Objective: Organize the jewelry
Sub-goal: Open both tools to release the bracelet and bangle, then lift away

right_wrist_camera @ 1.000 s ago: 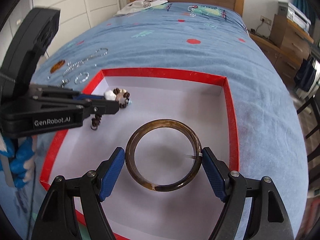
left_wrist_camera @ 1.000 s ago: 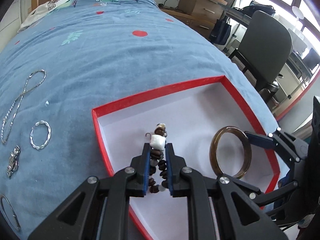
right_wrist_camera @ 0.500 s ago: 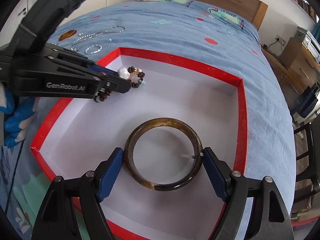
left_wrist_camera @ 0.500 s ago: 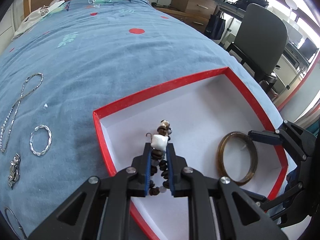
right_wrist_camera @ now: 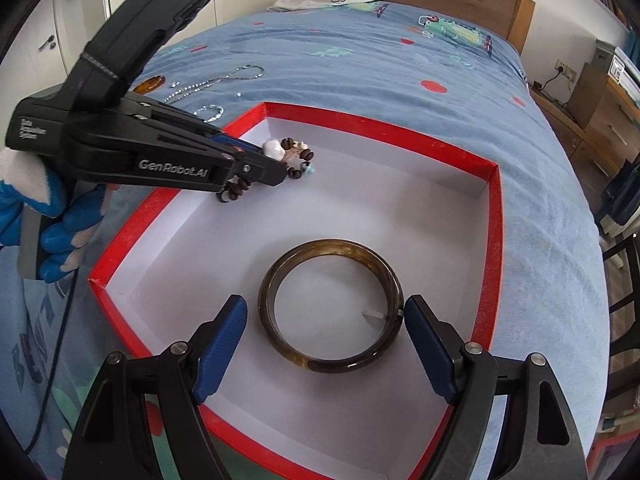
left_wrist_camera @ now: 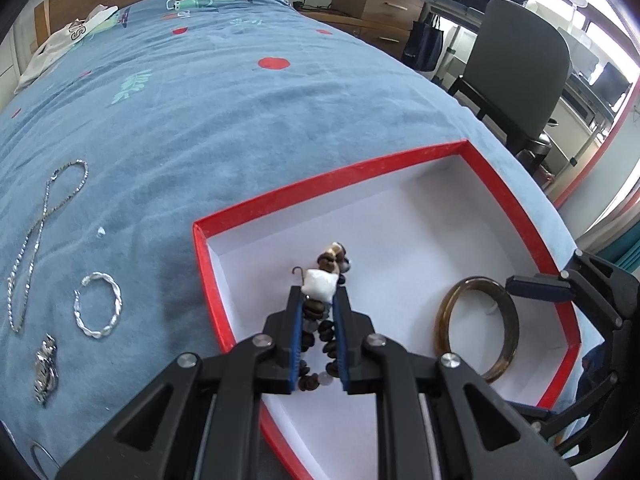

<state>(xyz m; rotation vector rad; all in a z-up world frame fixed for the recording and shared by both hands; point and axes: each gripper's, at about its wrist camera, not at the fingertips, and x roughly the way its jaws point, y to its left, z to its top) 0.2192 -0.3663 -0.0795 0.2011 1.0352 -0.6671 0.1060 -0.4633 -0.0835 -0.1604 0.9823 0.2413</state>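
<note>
Left wrist view: the left claw (left_wrist_camera: 318, 312) still pinches the beaded bracelet (left_wrist_camera: 320, 320) above the red box (left_wrist_camera: 400, 160); nothing has changed, release pending. The right claw (right_wrist_camera: 326, 332) stands open around the bangle (right_wrist_camera: 330, 304).

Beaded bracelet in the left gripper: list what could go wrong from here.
1. The beaded bracelet hangs loosely from the shut left gripper over the red box; a loop could slip out early or snag on a pad at release.
2. It may drop onto the brown bangle, tangling the two.
3. The open right gripper straddles that bangle and could nudge it.
</note>
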